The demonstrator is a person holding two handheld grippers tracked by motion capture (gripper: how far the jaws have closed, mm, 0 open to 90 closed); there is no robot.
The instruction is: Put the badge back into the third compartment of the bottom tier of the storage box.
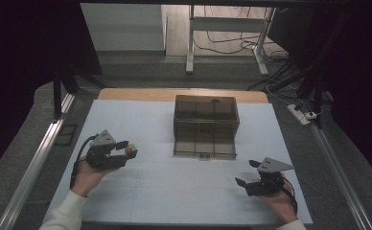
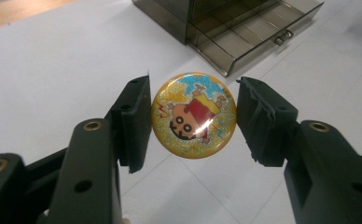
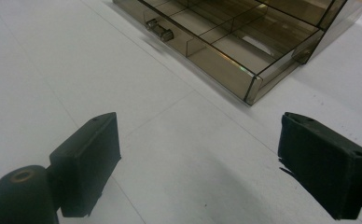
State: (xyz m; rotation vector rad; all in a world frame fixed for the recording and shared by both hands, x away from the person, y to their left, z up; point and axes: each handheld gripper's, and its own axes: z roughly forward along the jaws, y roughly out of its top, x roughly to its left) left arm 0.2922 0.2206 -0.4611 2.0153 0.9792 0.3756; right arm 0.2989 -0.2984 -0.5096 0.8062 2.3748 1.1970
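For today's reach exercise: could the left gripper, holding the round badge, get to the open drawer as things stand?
Probably yes: bare white table lies between the left gripper, shut on the badge, and the open drawer.

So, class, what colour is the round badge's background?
Glittery yellow-gold badge with blue patches; clearest in the left gripper view.

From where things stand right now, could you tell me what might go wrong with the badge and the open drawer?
1. The left gripper holds the round badge by its thin edges only; the glossy disc could twist or slip out on the way.
2. The drawer of the smoky box is split by low dividers; a tilted badge might land on one.
3. The right gripper waits open beside the drawer, so the light box could slide if bumped.
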